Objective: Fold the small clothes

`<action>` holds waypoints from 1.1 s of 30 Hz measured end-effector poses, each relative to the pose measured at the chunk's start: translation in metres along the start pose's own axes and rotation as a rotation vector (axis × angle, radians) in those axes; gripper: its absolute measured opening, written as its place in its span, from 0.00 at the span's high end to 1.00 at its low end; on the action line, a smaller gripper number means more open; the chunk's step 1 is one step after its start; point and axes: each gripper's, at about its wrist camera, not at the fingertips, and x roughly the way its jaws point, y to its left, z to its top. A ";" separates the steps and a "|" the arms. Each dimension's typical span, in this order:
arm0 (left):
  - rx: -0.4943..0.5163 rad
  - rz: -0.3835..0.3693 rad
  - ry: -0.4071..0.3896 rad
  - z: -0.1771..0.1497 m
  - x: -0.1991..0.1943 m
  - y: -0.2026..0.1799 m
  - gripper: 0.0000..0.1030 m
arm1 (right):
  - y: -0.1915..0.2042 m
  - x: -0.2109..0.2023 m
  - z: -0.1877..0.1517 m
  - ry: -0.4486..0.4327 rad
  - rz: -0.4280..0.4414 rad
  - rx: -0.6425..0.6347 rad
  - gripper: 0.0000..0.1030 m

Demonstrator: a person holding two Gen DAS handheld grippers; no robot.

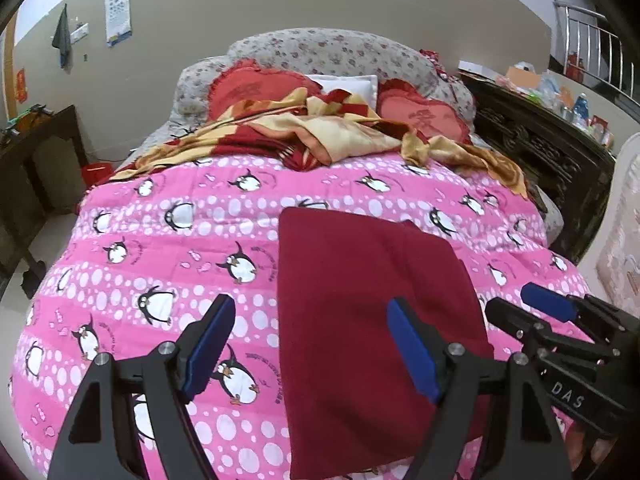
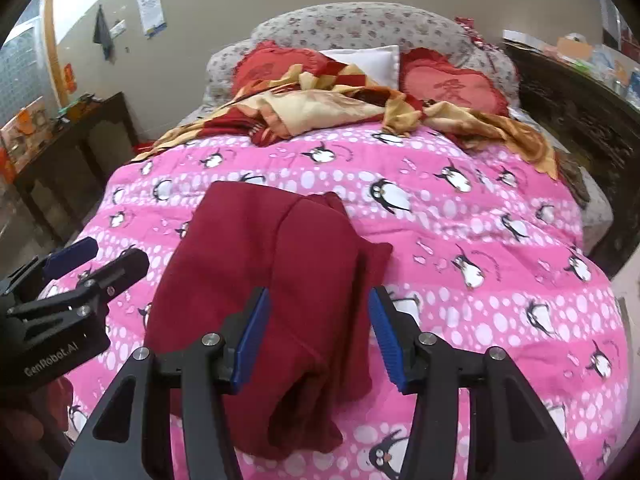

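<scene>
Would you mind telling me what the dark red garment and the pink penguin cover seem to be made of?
Dark red garment: probably fleece or a soft knit; matte, slightly fuzzy, with thick rounded folds. Pink penguin cover: likely printed cotton quilt; smooth, faintly puffy, stitched lines. Neither is certain.

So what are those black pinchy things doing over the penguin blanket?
A person holds a gripper in each hand and is folding a dark red garment on the pink penguin quilt. The garment lies folded into a long flat shape. The left gripper and right gripper hover over it, both open, holding nothing.
</scene>
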 end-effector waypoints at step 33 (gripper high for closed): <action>-0.014 -0.042 0.004 -0.012 -0.002 0.018 0.20 | 0.018 0.007 -0.003 0.045 0.002 0.054 0.38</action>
